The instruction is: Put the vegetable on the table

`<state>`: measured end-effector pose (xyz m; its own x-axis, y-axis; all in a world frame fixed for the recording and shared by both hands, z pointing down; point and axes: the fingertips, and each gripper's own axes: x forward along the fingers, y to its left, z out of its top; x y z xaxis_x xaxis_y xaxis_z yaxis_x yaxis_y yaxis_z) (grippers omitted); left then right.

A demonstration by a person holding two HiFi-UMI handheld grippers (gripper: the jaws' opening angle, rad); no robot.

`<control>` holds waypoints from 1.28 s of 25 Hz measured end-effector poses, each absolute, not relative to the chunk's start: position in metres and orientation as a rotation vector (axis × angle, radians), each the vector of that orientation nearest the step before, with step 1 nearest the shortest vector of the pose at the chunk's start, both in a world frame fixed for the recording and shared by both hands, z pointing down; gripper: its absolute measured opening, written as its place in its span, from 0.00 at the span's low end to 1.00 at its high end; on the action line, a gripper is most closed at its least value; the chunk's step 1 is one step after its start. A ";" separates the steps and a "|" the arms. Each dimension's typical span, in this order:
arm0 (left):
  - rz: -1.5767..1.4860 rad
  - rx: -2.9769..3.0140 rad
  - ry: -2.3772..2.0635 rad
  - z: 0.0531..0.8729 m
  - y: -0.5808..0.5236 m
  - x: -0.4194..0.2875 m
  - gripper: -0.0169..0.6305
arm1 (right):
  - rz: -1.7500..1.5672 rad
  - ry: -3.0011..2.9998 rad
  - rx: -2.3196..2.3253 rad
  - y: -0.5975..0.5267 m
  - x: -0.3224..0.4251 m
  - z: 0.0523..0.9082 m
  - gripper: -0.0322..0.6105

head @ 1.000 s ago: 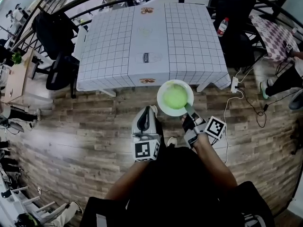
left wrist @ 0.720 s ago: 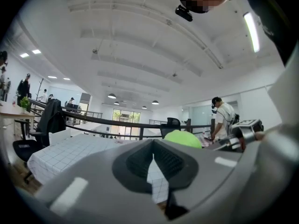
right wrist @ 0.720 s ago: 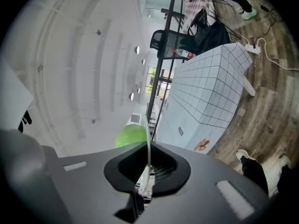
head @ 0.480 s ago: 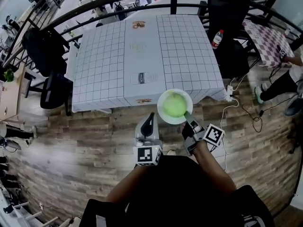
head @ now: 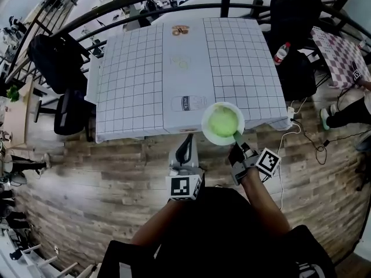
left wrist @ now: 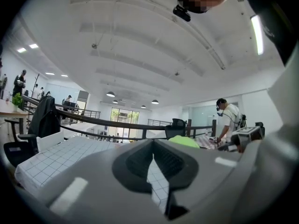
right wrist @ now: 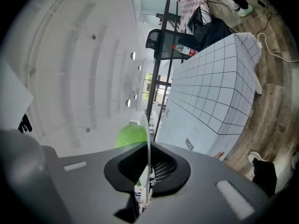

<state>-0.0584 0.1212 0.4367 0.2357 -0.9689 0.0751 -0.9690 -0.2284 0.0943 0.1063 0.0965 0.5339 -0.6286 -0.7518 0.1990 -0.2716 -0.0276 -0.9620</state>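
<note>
One plate (head: 204, 124) with vegetable (head: 223, 122) hung over table (head: 139, 74) near edge, rim clamped by right gripper (head: 236, 138); left gripper (head: 186, 145) closed, empty. Step wanted level carry, landing well inboard.

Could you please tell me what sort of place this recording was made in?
Probably an open-plan office or lab mezzanine: a grid-cloth table on wood flooring, black office chairs, and a railing around the edge.
</note>
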 end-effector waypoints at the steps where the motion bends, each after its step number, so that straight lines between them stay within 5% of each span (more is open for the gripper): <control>1: 0.001 2.370 -1.866 0.437 0.115 -0.061 0.04 | -1.699 1.864 -1.070 0.090 0.104 0.533 0.06; 32: -0.032 2.478 -1.683 0.444 -0.038 -0.136 0.04 | -1.602 1.721 -1.183 -0.034 0.027 0.525 0.06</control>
<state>-0.1360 -0.0379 0.4437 0.3718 -0.9261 0.0641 -0.9230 -0.3613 0.1326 0.0271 -0.0341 0.5248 -0.4949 -0.8471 0.1934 -0.2533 -0.0723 -0.9647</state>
